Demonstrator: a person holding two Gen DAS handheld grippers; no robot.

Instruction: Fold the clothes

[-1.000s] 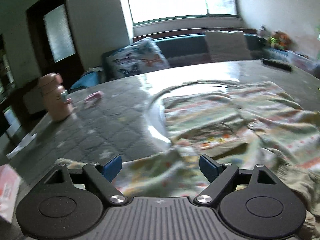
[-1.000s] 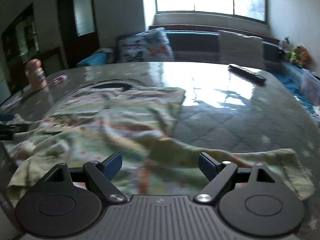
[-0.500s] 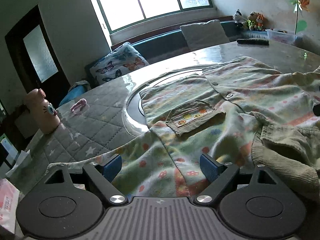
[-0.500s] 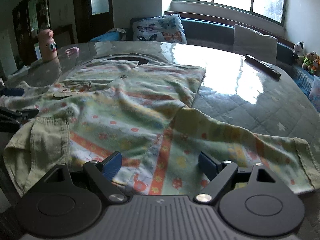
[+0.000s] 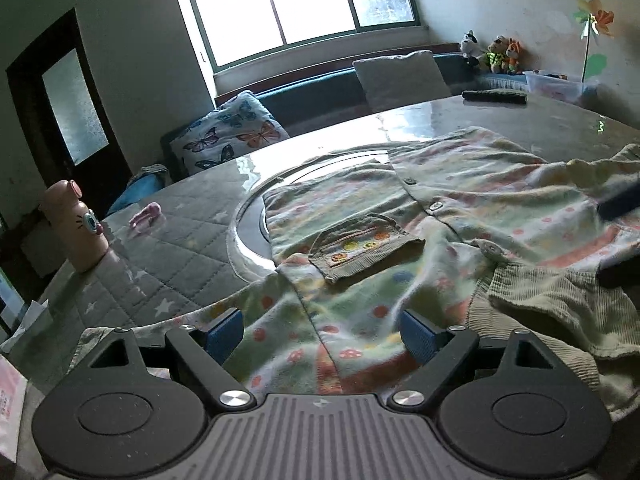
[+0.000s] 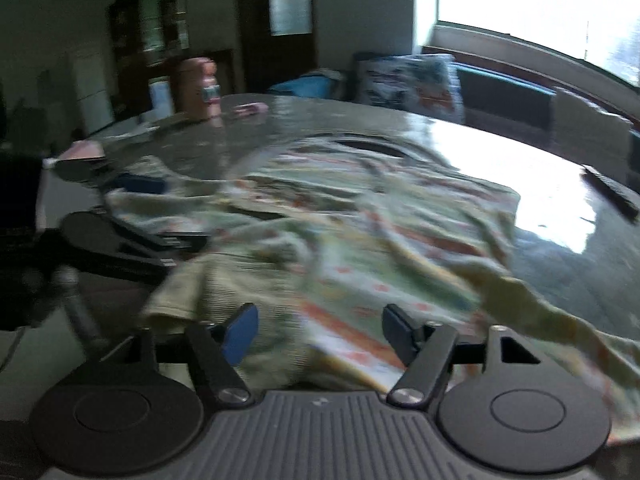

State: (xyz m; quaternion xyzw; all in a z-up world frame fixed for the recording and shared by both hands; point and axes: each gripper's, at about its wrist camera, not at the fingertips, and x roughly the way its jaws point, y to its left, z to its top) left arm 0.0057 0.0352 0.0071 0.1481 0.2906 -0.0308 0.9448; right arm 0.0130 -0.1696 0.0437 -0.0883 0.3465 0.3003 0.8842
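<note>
A child's patterned green cardigan (image 5: 400, 216) with buttons, a chest pocket (image 5: 362, 246) and a ribbed collar (image 5: 560, 312) lies spread on the round table. My left gripper (image 5: 322, 334) is open and empty, low over the near sleeve. My right gripper (image 6: 316, 330) is open and empty over the collar end of the cardigan (image 6: 360, 232); this view is blurred. The left gripper (image 6: 132, 236) shows at the left of the right wrist view, and the right gripper's fingers (image 5: 618, 204) at the right edge of the left wrist view.
A pink bottle (image 5: 74, 228) and a small pink item (image 5: 146, 214) stand on the table (image 5: 180, 248) at the left. A dark remote (image 5: 494, 96) lies at the far edge. Cushions and a bench sit beyond, under the window.
Both grippers stayed open. The right gripper swung left, towards the collar and the left gripper, and its view blurred. The left view tilted up slightly.
</note>
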